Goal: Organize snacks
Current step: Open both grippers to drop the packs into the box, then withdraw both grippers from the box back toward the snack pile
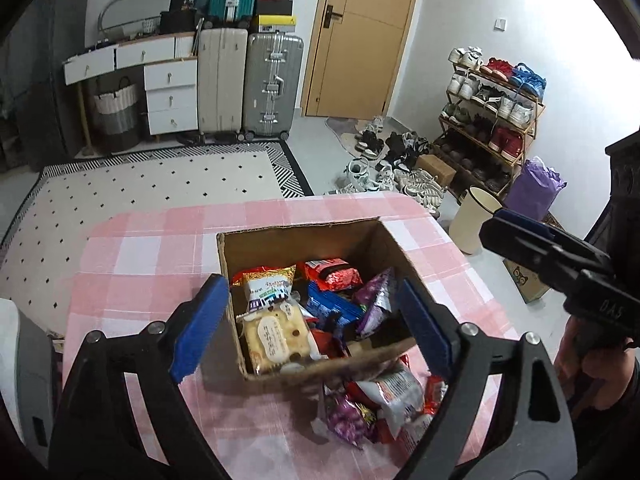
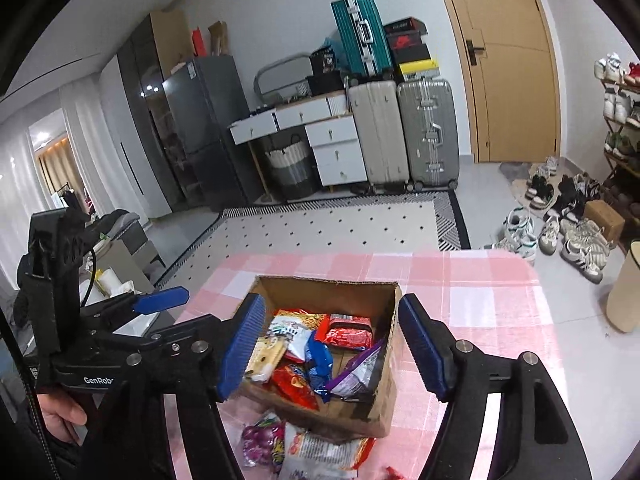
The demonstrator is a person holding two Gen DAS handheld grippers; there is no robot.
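**Both grippers hang open over the snack box**

A cardboard box (image 1: 304, 304) stands on the pink checked tablecloth (image 1: 152, 248), its flaps open and packets heaped inside. The left gripper (image 1: 308, 328) hovers above it with its blue pads spread wide and nothing between them: the left pad (image 1: 200, 328) lies outside the box's left wall, the right pad (image 1: 424, 328) over the box's right side. Between them I can see a pale biscuit packet (image 1: 276, 340) at the near left of the box, a noodle packet (image 1: 266, 284) behind it, a red packet (image 1: 334, 274) at the far side, a blue one (image 1: 332, 306) in the middle and a purple one (image 1: 376, 300) leaning on the right wall.

The right gripper (image 2: 332, 344) is also wide open and empty, its pads straddling the box (image 2: 328, 352) from above, one to each side.

A loose pile of snacks (image 1: 380, 404) lies on the cloth just in front of the box's near wall. Much of that pile is hidden behind the box edge and the gripper's arms, and the bottom of the right wrist view cuts it off, so I cannot count the packets. Printing on the wrappers is too small to read.

On the floor to the right stands a cream bin (image 1: 472, 220).
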